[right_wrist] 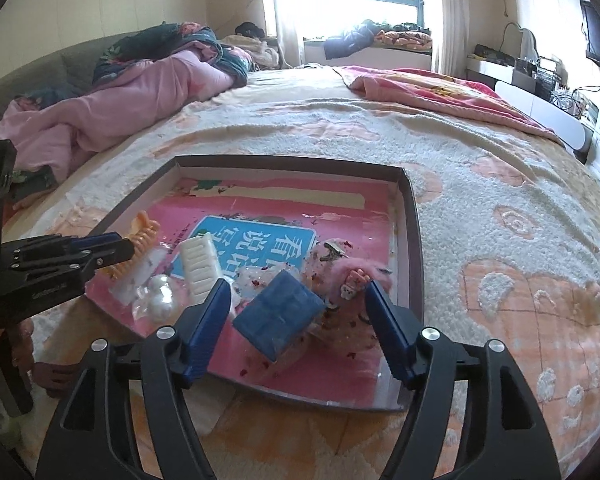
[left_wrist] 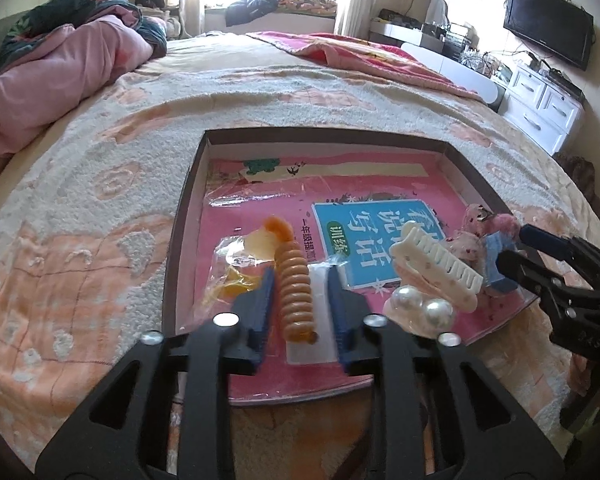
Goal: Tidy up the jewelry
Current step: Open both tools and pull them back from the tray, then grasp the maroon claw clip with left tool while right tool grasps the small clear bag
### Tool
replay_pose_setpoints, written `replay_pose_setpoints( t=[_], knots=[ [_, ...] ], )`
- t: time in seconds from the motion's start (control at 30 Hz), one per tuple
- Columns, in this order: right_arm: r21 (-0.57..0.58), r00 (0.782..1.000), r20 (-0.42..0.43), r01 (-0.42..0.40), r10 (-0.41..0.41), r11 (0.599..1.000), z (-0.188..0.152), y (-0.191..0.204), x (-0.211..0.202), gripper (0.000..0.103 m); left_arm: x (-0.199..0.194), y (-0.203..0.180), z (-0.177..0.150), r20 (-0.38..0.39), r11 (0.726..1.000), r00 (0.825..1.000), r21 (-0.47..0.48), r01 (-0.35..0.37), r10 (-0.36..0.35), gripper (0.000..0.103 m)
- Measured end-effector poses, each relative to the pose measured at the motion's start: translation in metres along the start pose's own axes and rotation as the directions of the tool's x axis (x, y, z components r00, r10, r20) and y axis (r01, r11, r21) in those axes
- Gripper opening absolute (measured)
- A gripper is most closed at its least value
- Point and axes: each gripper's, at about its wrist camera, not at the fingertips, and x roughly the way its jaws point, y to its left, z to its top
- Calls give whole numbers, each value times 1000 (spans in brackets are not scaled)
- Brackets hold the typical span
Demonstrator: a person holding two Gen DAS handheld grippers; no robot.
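A shallow dark-rimmed box (left_wrist: 188,196) (right_wrist: 414,224) lies on the bed, lined with a pink book cover. My left gripper (left_wrist: 300,280) is open, its blue fingers on either side of an orange spiral hair tie (left_wrist: 296,284) on a white card; the tie also shows in the right wrist view (right_wrist: 140,240). My right gripper (right_wrist: 298,292) is open around a small blue box (right_wrist: 280,316), which also shows in the left wrist view (left_wrist: 498,260). A white hair claw (left_wrist: 440,268) (right_wrist: 200,268), two pearl pieces (left_wrist: 424,308) (right_wrist: 160,300) and a pink fluffy clip (right_wrist: 356,272) lie between.
A cream and orange blanket (left_wrist: 100,240) covers the bed around the box. A pink quilt (left_wrist: 52,80) is heaped at the far left. White drawers (left_wrist: 540,104) and a television (left_wrist: 548,24) stand at the right. A clear bag with orange pieces (left_wrist: 236,276) lies left of the tie.
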Motion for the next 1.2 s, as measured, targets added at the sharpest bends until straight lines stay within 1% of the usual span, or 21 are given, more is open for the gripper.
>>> replay_pose_setpoints(
  t=[0.03, 0.1, 0.13, 0.17, 0.3, 0.37, 0.4, 0.47, 0.5, 0.57, 0.6, 0.63, 0.67, 0.93, 1.07, 1.2],
  knots=[
    [4, 1000, 4, -5, 5, 1000, -1, 0, -3, 71, -3, -1, 0, 9, 1000, 1000, 0, 0, 0, 35],
    [8, 1000, 9, -17, 17, 1000, -4, 1, -9, 72, -9, -2, -1, 27, 1000, 1000, 5, -2, 2, 37],
    [9, 1000, 12, -19, 19, 1000, -5, 1, -11, 73, -11, -2, 0, 32, 1000, 999, 8, -3, 3, 40],
    [9, 1000, 13, -22, 22, 1000, -5, 2, -13, 74, -13, -3, 0, 39, 1000, 999, 10, -6, 6, 46],
    [10, 999, 25, -40, 39, 999, -8, 6, -24, 75, -26, -7, -2, 71, 1000, 997, 24, -10, 8, 55],
    [8, 998, 31, -46, 46, 999, -9, 8, -29, 76, -31, -9, -3, 81, 1000, 997, 30, -10, 7, 62],
    [7, 998, 34, -47, 46, 999, -9, 9, -30, 76, -35, -10, -4, 91, 999, 996, 32, -8, 5, 64],
    [4, 998, 44, -52, 52, 999, -10, 11, -36, 78, -40, -12, -4, 102, 999, 995, 33, -7, 4, 73],
    [3, 997, 46, -56, 56, 998, -10, 12, -38, 78, -43, -13, -5, 108, 999, 994, 34, -6, 2, 74],
    [1, 997, 51, -61, 61, 998, -11, 14, -42, 82, -49, -13, -6, 122, 1000, 993, 30, -7, 3, 85],
    [1, 997, 54, -59, 59, 998, -11, 15, -45, 83, -51, -13, -7, 127, 1000, 992, 28, -7, 3, 87],
    [1, 997, 59, -56, 55, 998, -12, 15, -47, 86, -54, -13, -8, 132, 1000, 991, 25, -8, 4, 89],
    [1, 997, 62, -54, 54, 999, -12, 16, -49, 87, -56, -13, -9, 135, 1000, 991, 23, -9, 6, 89],
    [-18, 994, 77, -74, 75, 997, -18, 22, -64, 87, -72, -12, -19, 143, 1000, 990, 14, -17, 15, 91],
    [-28, 994, 70, -81, 83, 996, -23, 25, -67, 87, -77, -8, -28, 122, 1000, 992, 8, -23, 22, 91],
    [-34, 994, 58, -92, 94, 995, -29, 26, -68, 87, -77, -6, -39, 84, 999, 996, 19, -31, 29, 91]
  ],
)
